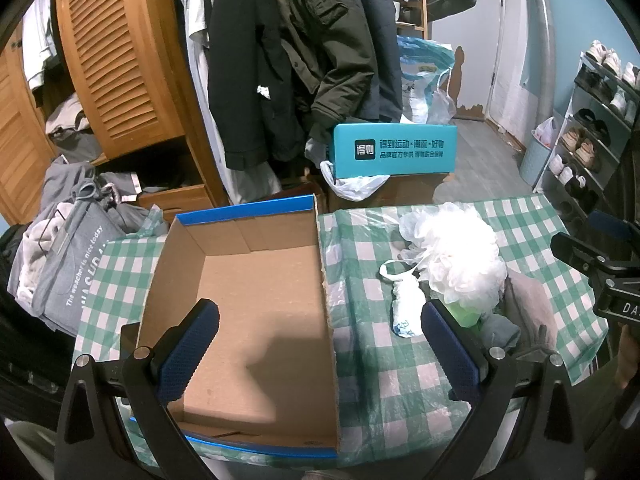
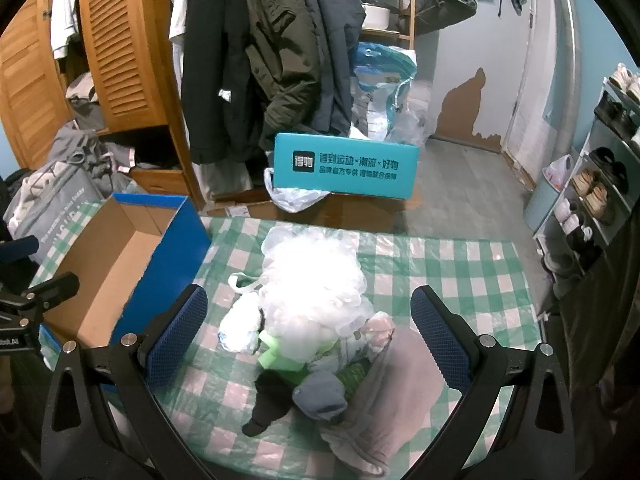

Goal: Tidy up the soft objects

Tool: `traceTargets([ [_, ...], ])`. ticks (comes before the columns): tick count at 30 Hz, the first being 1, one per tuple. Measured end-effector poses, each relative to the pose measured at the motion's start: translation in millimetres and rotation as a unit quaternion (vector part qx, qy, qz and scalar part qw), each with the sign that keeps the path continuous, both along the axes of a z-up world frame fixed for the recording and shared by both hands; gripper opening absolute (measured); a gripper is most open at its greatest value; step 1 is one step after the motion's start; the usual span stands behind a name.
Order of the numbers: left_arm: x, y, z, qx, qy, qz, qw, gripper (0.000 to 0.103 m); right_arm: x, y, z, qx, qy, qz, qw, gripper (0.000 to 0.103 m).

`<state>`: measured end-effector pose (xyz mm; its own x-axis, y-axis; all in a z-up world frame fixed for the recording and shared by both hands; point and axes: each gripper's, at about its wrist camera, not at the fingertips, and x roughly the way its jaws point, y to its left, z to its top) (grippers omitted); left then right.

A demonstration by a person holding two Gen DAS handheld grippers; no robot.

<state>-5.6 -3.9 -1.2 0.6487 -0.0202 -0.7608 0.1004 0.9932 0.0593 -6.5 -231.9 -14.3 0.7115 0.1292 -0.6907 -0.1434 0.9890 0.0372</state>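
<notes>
An open cardboard box (image 1: 256, 312) with blue outer walls sits empty on the left of the green checked table; it also shows in the right wrist view (image 2: 116, 264). A pile of soft things lies to its right: a white mesh bath pouf (image 2: 312, 296) (image 1: 460, 256), a white rolled sock (image 2: 240, 328) (image 1: 406, 312), a green sponge (image 2: 280, 360), a grey sock (image 2: 320, 396), a black sock (image 2: 266, 404) and a pinkish-grey cloth (image 2: 400, 384). My left gripper (image 1: 320, 320) is open over the box's right wall. My right gripper (image 2: 308, 312) is open above the pile, holding nothing.
The table's checked cloth (image 2: 460, 276) runs to the right. Beyond the far edge stand a teal box (image 2: 344, 170), hanging coats (image 2: 272, 52), a wooden wardrobe (image 2: 120, 40) and a clothes heap (image 1: 72, 248). A shoe rack (image 2: 600, 184) stands at the right.
</notes>
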Motion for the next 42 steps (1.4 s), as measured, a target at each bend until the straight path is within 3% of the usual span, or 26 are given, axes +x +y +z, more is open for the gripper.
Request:
traceTargets([
  [24, 8.2, -26.9, -10.8, 0.011, 0.018, -0.019, 0.9996, 0.102, -2.2, -25.5, -13.1, -0.016, 0.017, -0.037, 0.999, 0.100],
  [35, 23.4, -50.4, -33.7, 0.012, 0.053, -0.043, 0.9976, 0.102, 1.3, -55.1, -39.8, -0.027, 0.051, -0.076, 0.995, 0.100],
  [42, 32.5, -64.0, -52.5, 0.008, 0.082, -0.053, 0.9952, 0.102, 9.5, -76.4, -69.0, -0.010, 0.100, -0.107, 0.989, 0.100],
])
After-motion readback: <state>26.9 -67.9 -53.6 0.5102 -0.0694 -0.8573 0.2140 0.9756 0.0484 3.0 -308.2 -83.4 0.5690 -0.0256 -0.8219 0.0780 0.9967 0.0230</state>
